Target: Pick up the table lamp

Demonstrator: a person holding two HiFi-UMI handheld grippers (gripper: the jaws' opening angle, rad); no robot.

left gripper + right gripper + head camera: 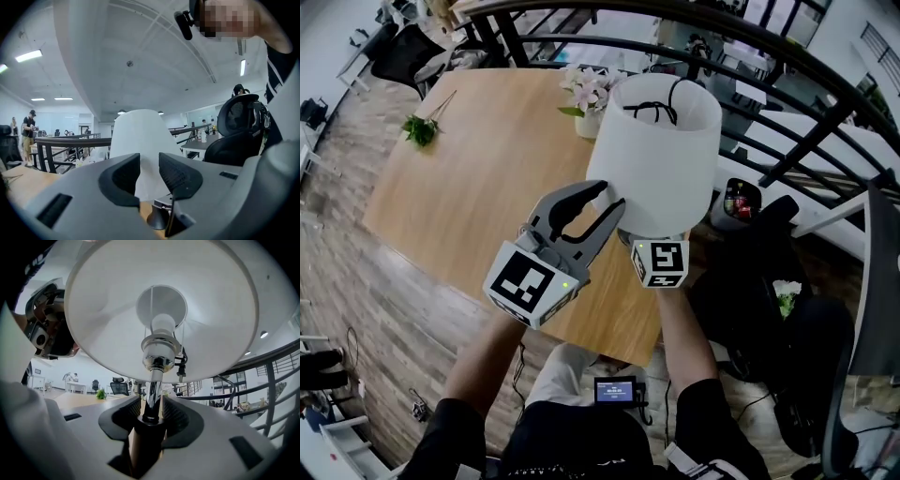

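Table lamp (656, 150) sits at 1 o'clock over the near edge of the table (487, 178). The shade hides its base and my right gripper's (151, 411) jaws from above, so only the marker cube (661, 262) shows. Right is clamped on the lamp stem (152, 392). Left gripper (609, 199) has its jaws apart at the shade's lower edge. Count: one lamp, one flower vase (589, 98), one green sprig (420, 128).

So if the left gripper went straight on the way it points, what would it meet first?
The table lamp: its white shade stands straight ahead of the left gripper, framed by its open jaws. The head view puts the jaw tips close to it, though depth is unclear.
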